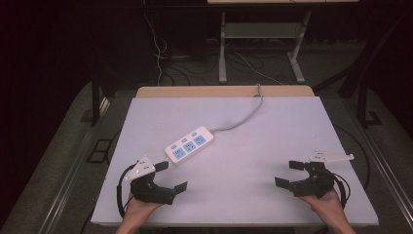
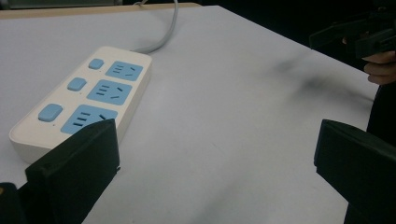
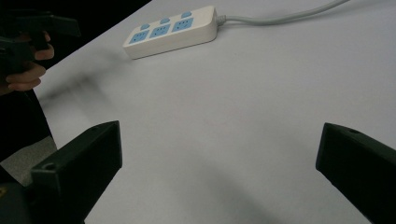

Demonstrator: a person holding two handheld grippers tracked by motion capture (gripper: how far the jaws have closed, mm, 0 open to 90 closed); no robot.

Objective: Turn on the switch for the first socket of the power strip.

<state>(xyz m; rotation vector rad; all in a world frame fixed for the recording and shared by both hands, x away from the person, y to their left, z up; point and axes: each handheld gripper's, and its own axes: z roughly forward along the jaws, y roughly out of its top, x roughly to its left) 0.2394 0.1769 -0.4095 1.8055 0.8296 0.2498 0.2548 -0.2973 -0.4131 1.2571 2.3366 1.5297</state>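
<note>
Nearest to me, my left gripper rests low at the near left of the desk, its fingers spread wide with nothing between them; my right gripper sits at the near right, fingers likewise spread and empty, well apart from anything. Just beyond my left fingers lies the power strip, flat on the desk left of centre and angled so its near end is just beside my left gripper, though not touching it as far as I can tell. It is a white plastic block with three blue sockets and three blue buttons on top. I judge it rigid, fairly light, and smooth enough to slide on the desk if nudged from one side. Its long flat sides look like the sound place to pinch, across the width near the middle, keeping off the buttons. Farther back, its grey cable runs off the far end and curves away over the far edge of the desk; it looks pliant, and I expect it to drag and tug the strip if I lift or turn it.
</note>
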